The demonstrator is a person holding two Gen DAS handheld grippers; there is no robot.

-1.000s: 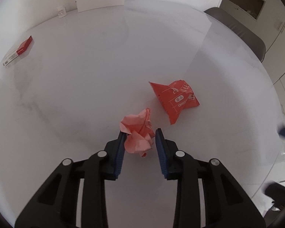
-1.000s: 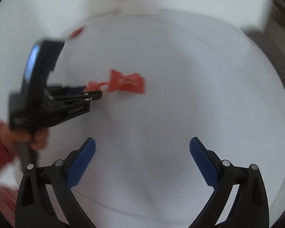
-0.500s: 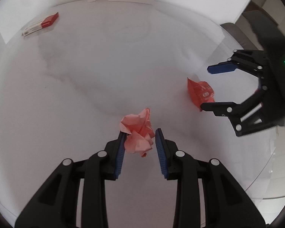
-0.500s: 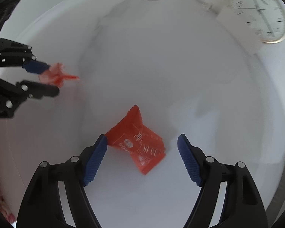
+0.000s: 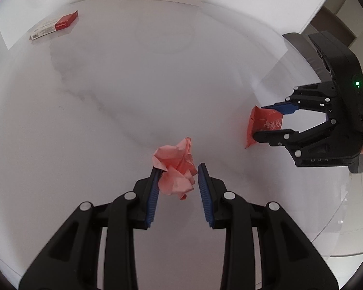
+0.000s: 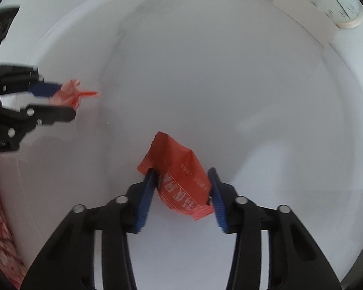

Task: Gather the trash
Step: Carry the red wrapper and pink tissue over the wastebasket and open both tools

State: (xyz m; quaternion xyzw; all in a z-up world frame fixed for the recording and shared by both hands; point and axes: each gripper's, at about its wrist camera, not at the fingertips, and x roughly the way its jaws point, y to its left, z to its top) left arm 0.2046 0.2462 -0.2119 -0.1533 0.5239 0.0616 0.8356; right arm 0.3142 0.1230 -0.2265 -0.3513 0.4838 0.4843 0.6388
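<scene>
Right wrist view shows my right jaws [image 6: 181, 188] closing in from a wide spread around the red foil snack wrapper [image 6: 179, 181], which lies on the white round bench [image 6: 205, 72] just ahead of me. The blue pads [image 6: 146, 193] now touch both sides of the wrapper, which bulges up between them. My worry is that the foil is slick and puffy: if I lift before the squeeze is firm, it may squirt out forward or hang by one crimped edge and drop back onto the bench.

From the left wrist view, my left jaws [image 5: 177, 183] stand narrowly apart, clamped on the crumpled pink paper ball [image 5: 175, 171]. Only the near part of the ball sits between the pads [image 5: 153, 193]; the far part sticks out past the tips. Loose paper gives under pressure, so a jolt could let it slide free.

Both hands are near each other over the bench, the right jaws off to the right of the left. Swinging either load carelessly could knock the two grippers together.

One red and white flat carton [image 5: 54, 25] lies at the far left edge, well apart, not yet picked up.
</scene>
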